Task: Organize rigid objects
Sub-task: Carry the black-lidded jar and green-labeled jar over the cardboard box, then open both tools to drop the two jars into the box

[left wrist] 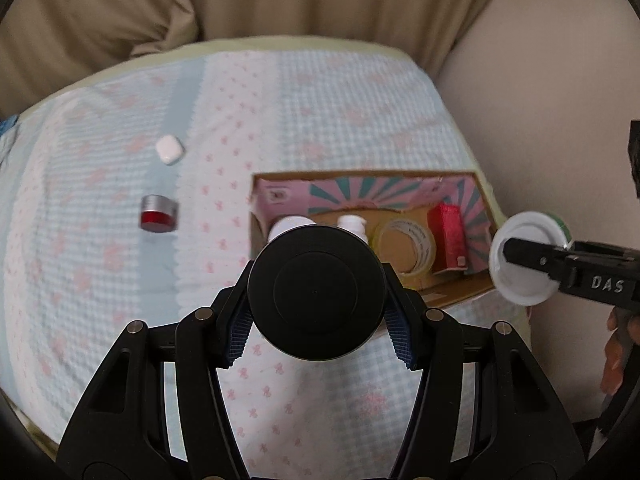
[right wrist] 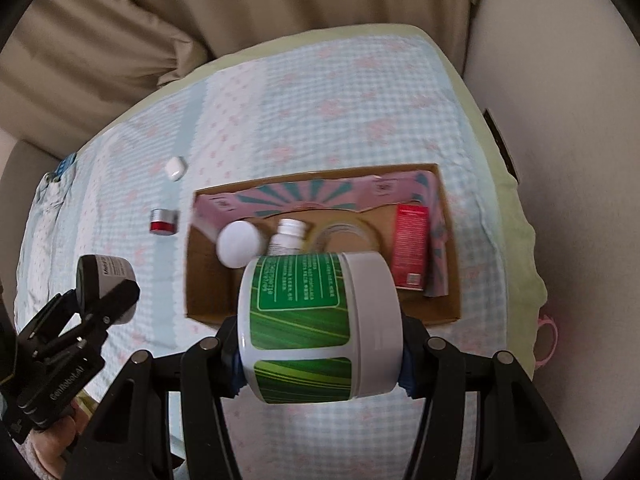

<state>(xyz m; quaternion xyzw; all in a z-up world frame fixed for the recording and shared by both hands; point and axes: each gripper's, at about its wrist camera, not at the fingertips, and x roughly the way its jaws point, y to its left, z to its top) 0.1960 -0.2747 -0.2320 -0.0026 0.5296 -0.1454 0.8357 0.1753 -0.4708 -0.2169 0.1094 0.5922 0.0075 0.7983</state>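
Note:
My left gripper [left wrist: 318,322] is shut on a black-lidded jar [left wrist: 316,292], held above the bed near the cardboard box [left wrist: 452,296]. It also shows in the right wrist view [right wrist: 105,276]. My right gripper [right wrist: 320,354] is shut on a white jar with a green label [right wrist: 316,320], held on its side over the box's near edge [right wrist: 208,316]. That jar shows at the right in the left wrist view [left wrist: 524,258]. In the box lie a white round lid [right wrist: 238,244], a white bottle [right wrist: 286,236], a tape roll [right wrist: 344,234] and a red carton [right wrist: 410,252].
A white earbud case [left wrist: 169,149] and a small red jar with a silver lid [left wrist: 159,214] lie on the patterned bedspread left of the box. Beige curtains hang behind the bed. A wall stands at the right. A pink object [right wrist: 546,344] sits at the bed's right edge.

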